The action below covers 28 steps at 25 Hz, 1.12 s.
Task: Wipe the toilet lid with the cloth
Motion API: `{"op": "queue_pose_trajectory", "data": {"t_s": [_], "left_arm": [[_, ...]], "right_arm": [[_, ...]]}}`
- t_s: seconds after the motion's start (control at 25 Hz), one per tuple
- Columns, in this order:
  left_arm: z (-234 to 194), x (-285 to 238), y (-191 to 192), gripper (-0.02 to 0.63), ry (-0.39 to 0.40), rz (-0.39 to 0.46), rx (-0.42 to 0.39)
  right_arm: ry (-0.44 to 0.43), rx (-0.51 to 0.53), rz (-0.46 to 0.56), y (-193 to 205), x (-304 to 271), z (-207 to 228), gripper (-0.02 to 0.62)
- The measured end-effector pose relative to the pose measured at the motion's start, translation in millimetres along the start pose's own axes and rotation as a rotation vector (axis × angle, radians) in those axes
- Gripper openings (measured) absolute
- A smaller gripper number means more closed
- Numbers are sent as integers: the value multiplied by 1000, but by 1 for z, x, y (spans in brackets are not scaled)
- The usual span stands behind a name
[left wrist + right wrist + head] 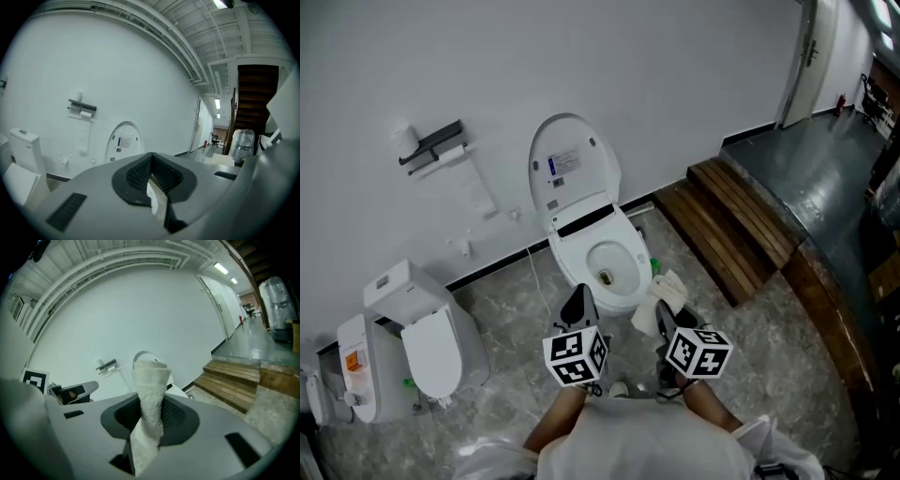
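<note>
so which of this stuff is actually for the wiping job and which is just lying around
For the job:
- toilet lid, standing raised
- cloth, clamped in the right gripper

Just lying about:
- second toilet
- wooden steps
- paper holder on the wall

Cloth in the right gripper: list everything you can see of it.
The cloth is white, with a terry-like nap, folded into a narrow strip. The right gripper is shut on its middle; the folded end stands above the jaws and a loose tail hangs below. Only the jaws appear to touch it. It is beside the toilet bowl, off the raised lid.
</note>
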<state>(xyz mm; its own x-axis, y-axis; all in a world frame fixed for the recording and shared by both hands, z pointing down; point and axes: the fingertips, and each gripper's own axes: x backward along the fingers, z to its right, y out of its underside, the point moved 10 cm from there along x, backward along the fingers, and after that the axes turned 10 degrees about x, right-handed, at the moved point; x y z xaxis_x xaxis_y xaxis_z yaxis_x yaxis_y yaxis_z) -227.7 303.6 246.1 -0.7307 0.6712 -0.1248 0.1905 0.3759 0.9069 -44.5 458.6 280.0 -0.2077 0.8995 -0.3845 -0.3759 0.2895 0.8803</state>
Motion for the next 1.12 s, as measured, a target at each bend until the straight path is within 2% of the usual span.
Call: {"op": "queue_pose_trajectory", "data": {"t_s": [0.32, 0.64, 0.84, 1.12], "left_arm": [[-20, -54, -12, 11, -15, -2, 20], [-20, -92, -3, 11, -49, -36, 15], [-17, -127, -3, 12, -113, -33, 9], [5, -192, -22, 11, -190, 12, 4]], "right_arm": [[-8, 22, -32, -27, -56, 4, 98], [-44, 18, -63, -44, -107, 24, 98], [-111, 29, -91, -66, -154, 42, 98], [-222, 111, -100, -127, -220, 70, 98]]}}
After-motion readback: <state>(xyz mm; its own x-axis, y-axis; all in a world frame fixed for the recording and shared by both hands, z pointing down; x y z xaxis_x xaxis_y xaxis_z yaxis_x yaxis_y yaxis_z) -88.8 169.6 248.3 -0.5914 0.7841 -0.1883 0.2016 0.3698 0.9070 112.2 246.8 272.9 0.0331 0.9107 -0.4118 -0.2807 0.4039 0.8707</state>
